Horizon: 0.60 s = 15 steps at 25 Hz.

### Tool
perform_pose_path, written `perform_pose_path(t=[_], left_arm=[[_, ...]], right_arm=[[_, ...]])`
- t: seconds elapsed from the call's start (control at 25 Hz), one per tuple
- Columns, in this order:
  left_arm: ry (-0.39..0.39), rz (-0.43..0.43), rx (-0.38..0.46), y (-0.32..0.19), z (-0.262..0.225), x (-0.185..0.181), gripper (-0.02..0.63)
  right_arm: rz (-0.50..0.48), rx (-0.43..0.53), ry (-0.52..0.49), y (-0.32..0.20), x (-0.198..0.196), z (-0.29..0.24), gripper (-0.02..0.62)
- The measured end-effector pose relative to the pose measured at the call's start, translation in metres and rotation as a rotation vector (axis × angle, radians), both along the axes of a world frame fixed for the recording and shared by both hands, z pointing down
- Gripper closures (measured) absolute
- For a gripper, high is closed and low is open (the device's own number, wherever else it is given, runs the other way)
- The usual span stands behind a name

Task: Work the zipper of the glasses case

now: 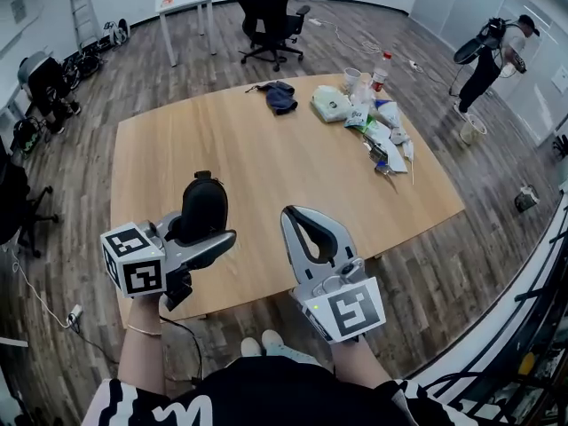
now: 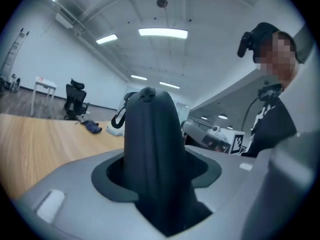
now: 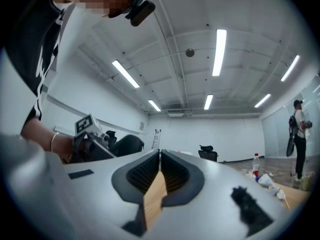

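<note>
Honestly, the main danger I see is that the glasses case (image 2: 150, 144) slips or turns in my left tool (image 1: 211, 231) as soon as the zipper is pulled. The case looks smooth and rounded, it stands upright, and it hangs in the air above the near part of the tabletop (image 1: 266, 149), so nothing else supports it. I also cannot tell where the zipper pull is, so my right tool (image 3: 160, 156) may miss it. My left tool is clamped on the case, with its jaws wide around it. My right tool is closed, holds nothing, and is near the case without touching it.
</note>
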<state>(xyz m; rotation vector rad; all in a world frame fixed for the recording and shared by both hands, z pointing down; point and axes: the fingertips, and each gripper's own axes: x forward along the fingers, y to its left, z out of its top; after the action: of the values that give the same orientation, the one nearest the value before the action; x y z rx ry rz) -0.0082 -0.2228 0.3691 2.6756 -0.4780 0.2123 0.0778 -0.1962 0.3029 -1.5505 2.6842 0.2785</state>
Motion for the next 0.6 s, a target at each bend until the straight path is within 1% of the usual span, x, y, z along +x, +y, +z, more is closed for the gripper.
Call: perform_pose_path(t=[0.16, 0.28, 0.36, 0.44, 0.52, 0.6], left_arm=[[0.004, 0.096, 0.177, 0.031, -0.061, 0.001, 0.333], [-0.019, 0.161, 0.273, 0.052, -0.084, 0.001, 0.331], [-0.05, 0.198, 0.317, 0.065, -0.092, -0.001, 0.331], [-0.099, 0.208, 0.346, 0.076, -0.098, -0.008, 0.331], [-0.159, 0.209, 0.369, 0.084, -0.097, -0.019, 0.33], [-0.177, 0.223, 0.372, 0.089, -0.096, -0.026, 0.33]], right_arm=[[-0.069, 0.1, 0.113, 0.008, -0.031, -0.017, 0.584], [-0.1, 0.163, 0.178, 0.016, -0.052, -0.03, 0.584], [-0.113, 0.201, 0.239, 0.023, -0.065, -0.039, 0.584], [-0.12, 0.246, 0.299, 0.034, -0.08, -0.048, 0.584], [-0.121, 0.282, 0.334, 0.044, -0.094, -0.057, 0.584], [-0.122, 0.299, 0.355, 0.049, -0.103, -0.062, 0.584]])
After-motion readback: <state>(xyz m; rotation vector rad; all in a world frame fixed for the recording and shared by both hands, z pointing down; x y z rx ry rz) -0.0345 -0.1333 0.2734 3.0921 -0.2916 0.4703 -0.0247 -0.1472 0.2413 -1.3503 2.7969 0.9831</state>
